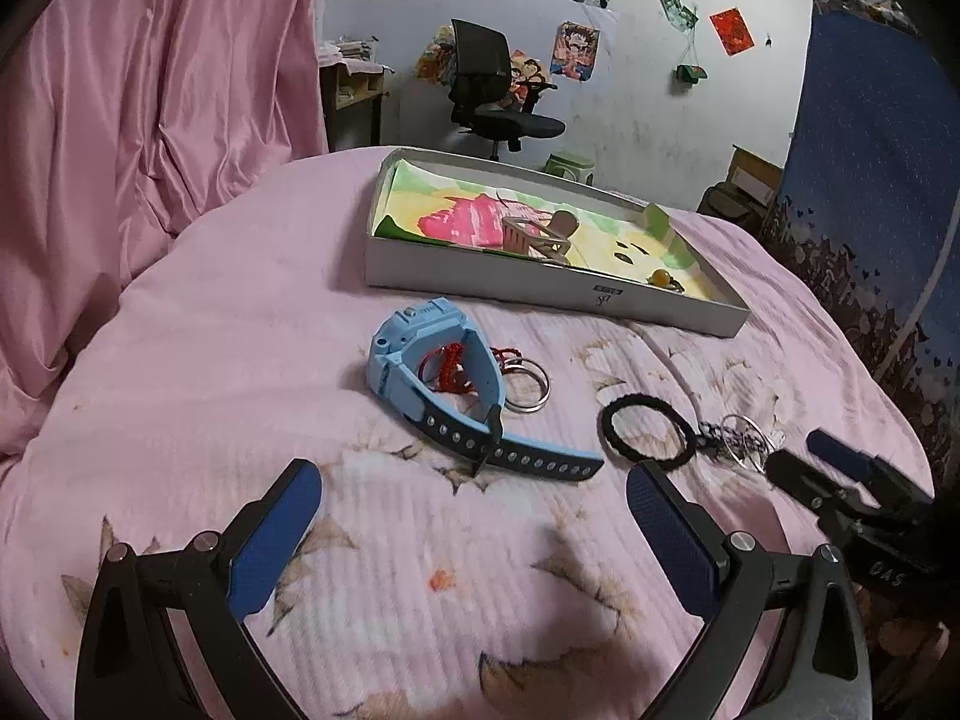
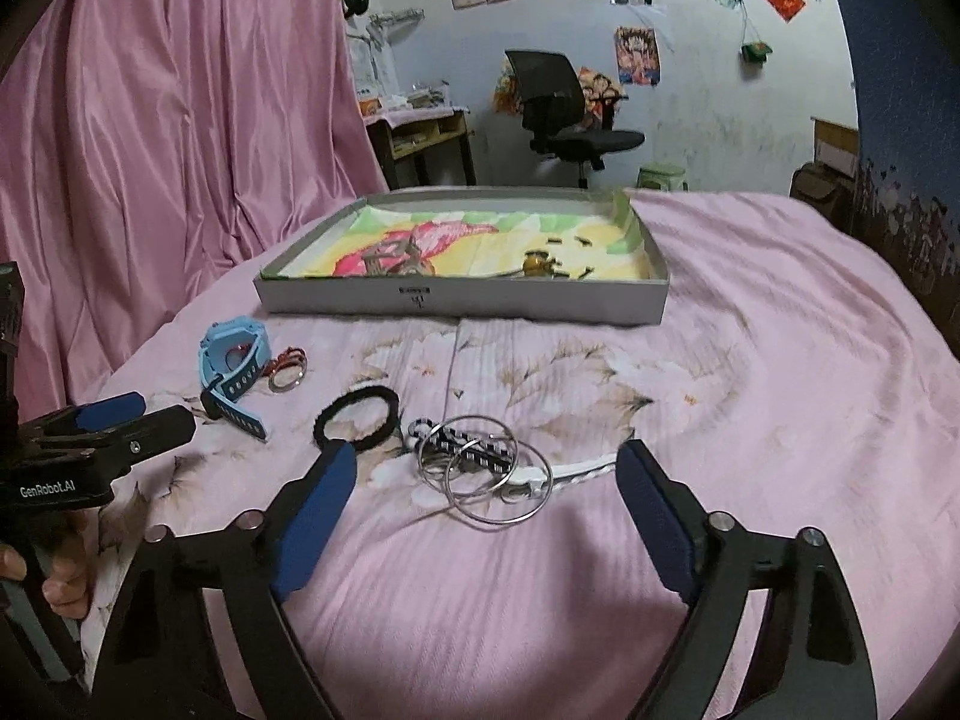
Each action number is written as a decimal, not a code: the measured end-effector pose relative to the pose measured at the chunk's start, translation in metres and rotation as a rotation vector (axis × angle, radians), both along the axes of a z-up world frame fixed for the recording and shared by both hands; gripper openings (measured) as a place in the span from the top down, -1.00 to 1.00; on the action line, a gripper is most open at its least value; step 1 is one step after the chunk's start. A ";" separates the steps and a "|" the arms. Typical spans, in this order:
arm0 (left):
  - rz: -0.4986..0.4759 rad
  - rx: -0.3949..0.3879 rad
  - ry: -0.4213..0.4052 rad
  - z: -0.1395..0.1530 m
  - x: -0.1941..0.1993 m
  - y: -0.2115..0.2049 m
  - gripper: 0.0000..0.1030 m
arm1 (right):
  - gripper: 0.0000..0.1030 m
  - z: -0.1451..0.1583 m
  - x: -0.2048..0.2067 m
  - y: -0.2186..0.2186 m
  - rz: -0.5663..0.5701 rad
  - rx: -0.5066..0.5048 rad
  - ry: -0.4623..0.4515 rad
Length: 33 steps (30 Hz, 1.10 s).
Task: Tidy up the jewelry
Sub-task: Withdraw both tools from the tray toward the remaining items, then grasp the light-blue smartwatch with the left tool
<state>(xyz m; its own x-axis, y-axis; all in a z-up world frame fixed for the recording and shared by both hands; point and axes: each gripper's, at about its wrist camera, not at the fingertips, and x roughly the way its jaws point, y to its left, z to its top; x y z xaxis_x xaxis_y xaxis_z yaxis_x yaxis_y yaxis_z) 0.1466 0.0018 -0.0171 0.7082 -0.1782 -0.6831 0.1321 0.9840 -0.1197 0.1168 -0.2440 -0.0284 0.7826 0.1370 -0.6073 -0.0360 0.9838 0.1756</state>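
pink bedspread, l view: watch, r view: hoops

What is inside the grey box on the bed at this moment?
The grey box is lined with a colourful drawing. On it lie a pinkish hair clip and a small amber-beaded piece. Its near wall hides the closest strip of floor.

red cord half hidden by watch | tray trinkets indistinct
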 end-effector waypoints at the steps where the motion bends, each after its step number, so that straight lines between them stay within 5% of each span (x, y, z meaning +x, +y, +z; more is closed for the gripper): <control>1: 0.002 -0.004 0.001 0.000 0.002 0.000 -0.99 | -0.54 -0.002 0.002 0.000 -0.001 0.003 0.012; 7: 0.014 -0.014 0.011 -0.005 0.014 -0.002 -0.96 | -0.33 -0.018 0.017 -0.004 -0.006 0.047 0.088; 15: 0.056 -0.026 0.029 -0.009 0.027 0.002 -0.76 | -0.28 -0.024 0.024 0.001 0.008 0.049 0.115; 33: 0.039 -0.022 0.061 -0.014 0.022 -0.005 0.53 | 0.20 -0.026 0.026 0.002 0.018 0.051 0.124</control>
